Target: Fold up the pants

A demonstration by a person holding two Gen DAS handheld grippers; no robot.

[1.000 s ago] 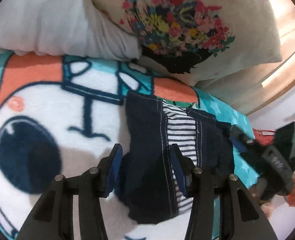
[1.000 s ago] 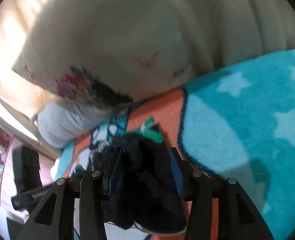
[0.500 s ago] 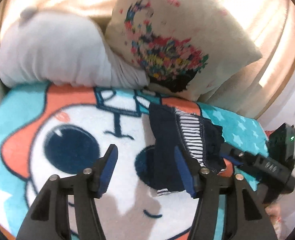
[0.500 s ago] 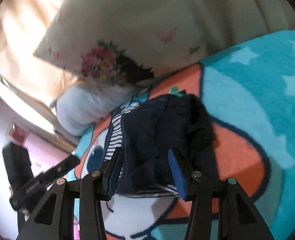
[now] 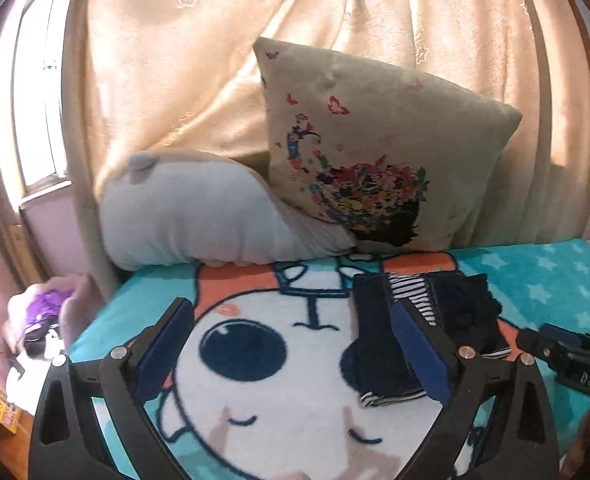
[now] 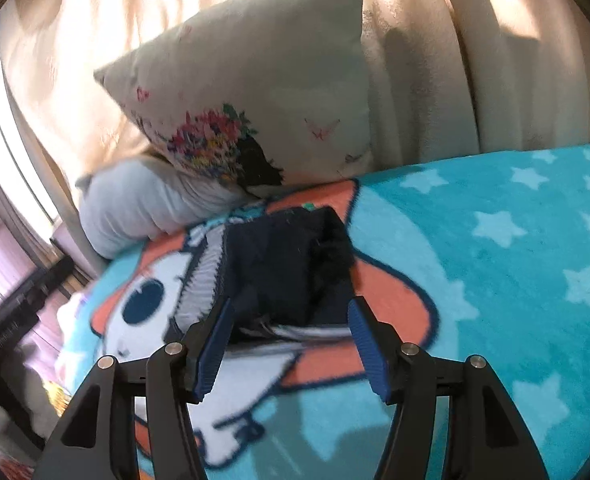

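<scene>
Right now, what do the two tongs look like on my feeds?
Both tongs, left and right, match: black angular plastic linkages with silver pivot screws and blue ribbed pads on the inner faces. The right body in the left view bears white lettering. No cables or sleeves show.

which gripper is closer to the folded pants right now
Right. The right gripper sits open just short of the folded pants, straddling their near edge. The left gripper is open and further back, off to their left.

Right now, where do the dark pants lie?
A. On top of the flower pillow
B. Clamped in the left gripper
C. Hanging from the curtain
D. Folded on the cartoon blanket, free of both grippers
D: the pants rest folded on the blanket, and both grippers stand open without touching them.
</scene>
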